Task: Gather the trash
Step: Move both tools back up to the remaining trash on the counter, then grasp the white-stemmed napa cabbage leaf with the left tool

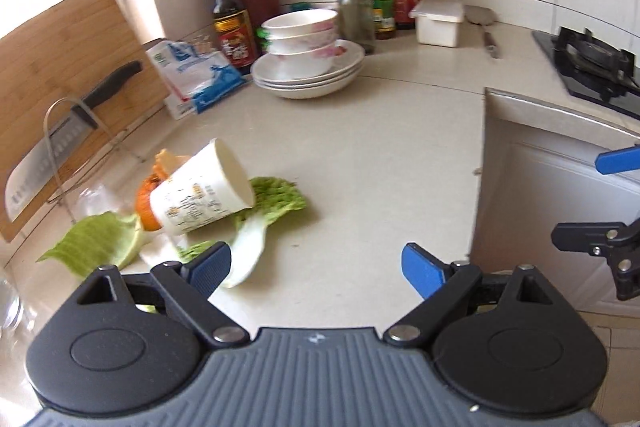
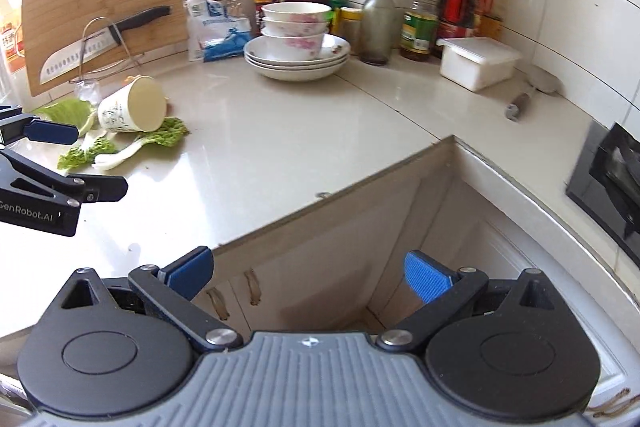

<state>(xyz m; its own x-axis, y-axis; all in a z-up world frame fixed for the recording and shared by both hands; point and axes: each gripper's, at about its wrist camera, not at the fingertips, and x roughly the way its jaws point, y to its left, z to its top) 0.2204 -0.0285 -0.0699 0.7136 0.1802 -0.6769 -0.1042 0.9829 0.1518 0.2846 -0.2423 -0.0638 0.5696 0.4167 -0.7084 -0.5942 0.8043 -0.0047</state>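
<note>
— Since the paper cup (image 1: 204, 189) is lying tipped on its side over the lettuce leaves (image 1: 276, 199), wouldn't you go for it first?

— I would. It sits on the counter (image 1: 380, 163) left of centre, mouth turned toward the room, with what looks like orange peel (image 1: 146, 207) tucked behind its base. My guess is the left gripper (image 1: 316, 269) is lining up for it: the jaws stand wide apart and hold nothing, and the left fingertip hovers over the white stalk of a leaf, just short of the cup.

— How would you take it cleanly?

— Come in from the open rim, 1 finger on each side of the wall, and close gently, because thin paper will likely buckle. Keep the fingers off the leaf under it, or that drags along.

— And the other hand?

— The right gripper (image 2: 308, 275) is held off the counter's edge, out over the cabinet doors (image 2: 320, 267), well apart from the trash. It is spread just as wide and carries nothing. Both point roughly forward and slightly down.

— Anything to watch for?

— The cleaver (image 1: 48, 155) in its wire rack (image 1: 56, 131) stands just beyond the scraps on the left, so a wide sweep could catch it. The stacked bowls (image 1: 302, 39) are farther back, out of the way. I can't see a bin in either view.
</note>
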